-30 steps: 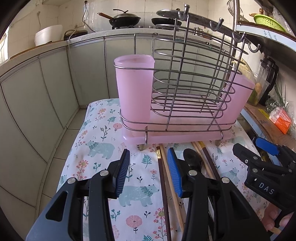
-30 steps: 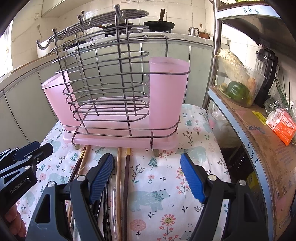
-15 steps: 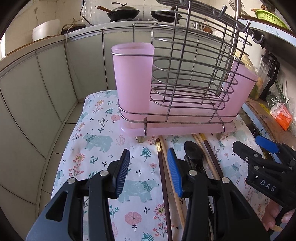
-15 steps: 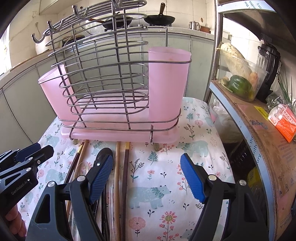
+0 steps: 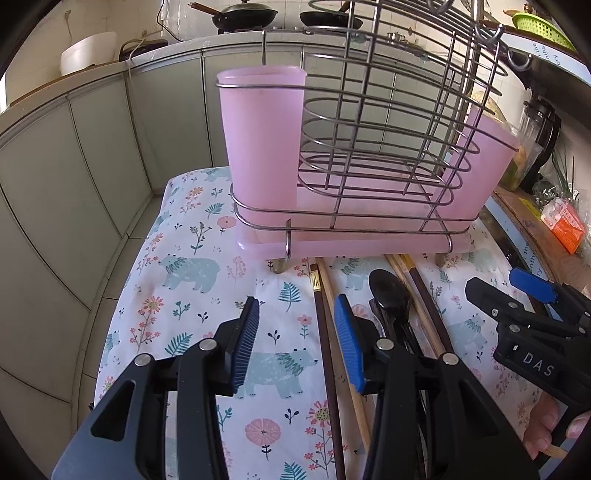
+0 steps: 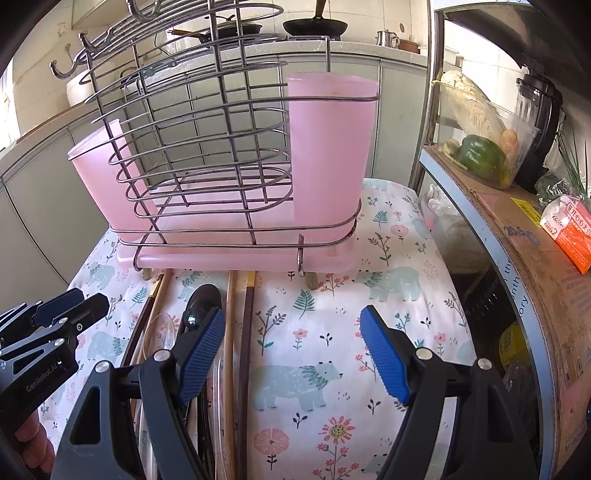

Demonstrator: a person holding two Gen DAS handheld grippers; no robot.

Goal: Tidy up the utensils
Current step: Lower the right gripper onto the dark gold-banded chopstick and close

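Note:
A wire utensil rack (image 5: 373, 147) with two pink cups (image 5: 260, 136) on a pink tray stands on a floral cloth; it shows in the right wrist view too (image 6: 221, 158). In front of it lie several chopsticks (image 5: 323, 306) and a black spoon (image 5: 389, 291), also in the right wrist view (image 6: 201, 301). My left gripper (image 5: 295, 343) is open and empty, low over the cloth left of the utensils. My right gripper (image 6: 295, 354) is open and empty, its left finger over the utensils; it also shows in the left wrist view (image 5: 517, 299).
A shelf at the right holds a box of vegetables (image 6: 480, 129), a blender (image 6: 535, 122) and an orange carton (image 6: 570, 229). Grey cabinet panels (image 5: 74, 166) curve around the left. Pans (image 5: 240, 14) sit on the counter behind.
Both grippers have moved forward toward the rack, which now looms larger and higher in both views. Both stay open and empty.

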